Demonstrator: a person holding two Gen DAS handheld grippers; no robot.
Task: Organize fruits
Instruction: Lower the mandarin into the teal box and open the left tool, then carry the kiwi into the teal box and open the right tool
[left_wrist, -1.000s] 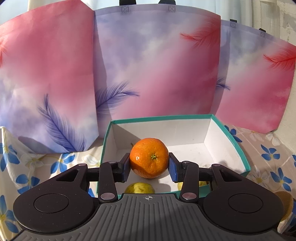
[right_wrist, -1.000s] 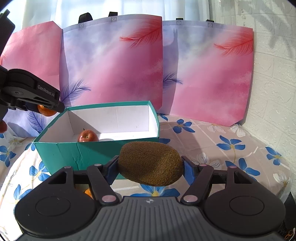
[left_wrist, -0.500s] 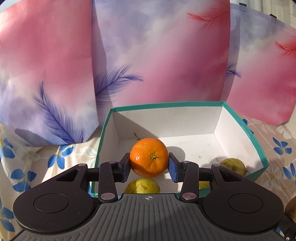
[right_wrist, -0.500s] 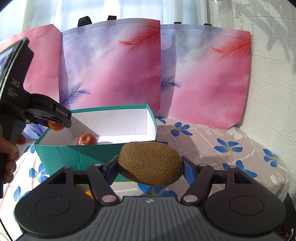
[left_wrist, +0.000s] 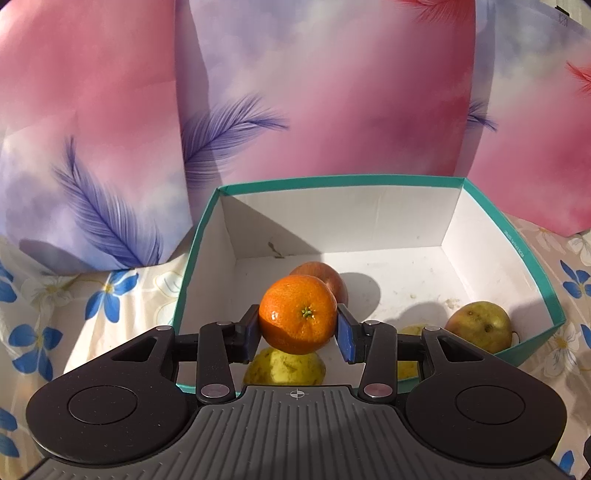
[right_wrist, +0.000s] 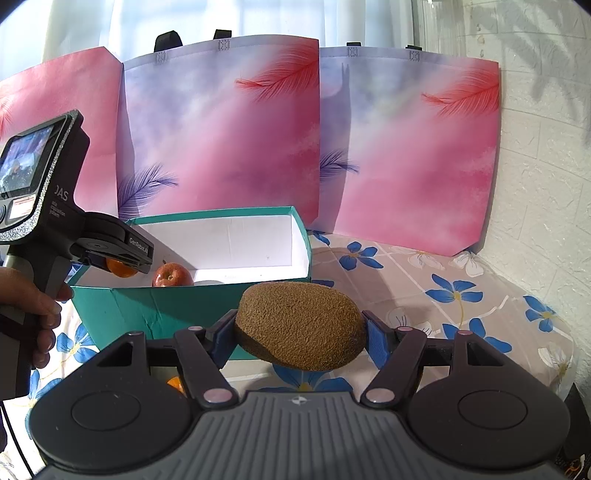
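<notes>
Lowered over the box (left_wrist: 546, 284), left tongs (left_wrist: 299, 334) clamp the orange (left_wrist: 298, 319), seemingly unreleased.

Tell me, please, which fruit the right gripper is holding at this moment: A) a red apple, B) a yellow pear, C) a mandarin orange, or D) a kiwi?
D: in the right wrist view the right gripper is shut on a brown fuzzy kiwi, held in front of the teal box; the mandarin orange sits in the left gripper.
</notes>
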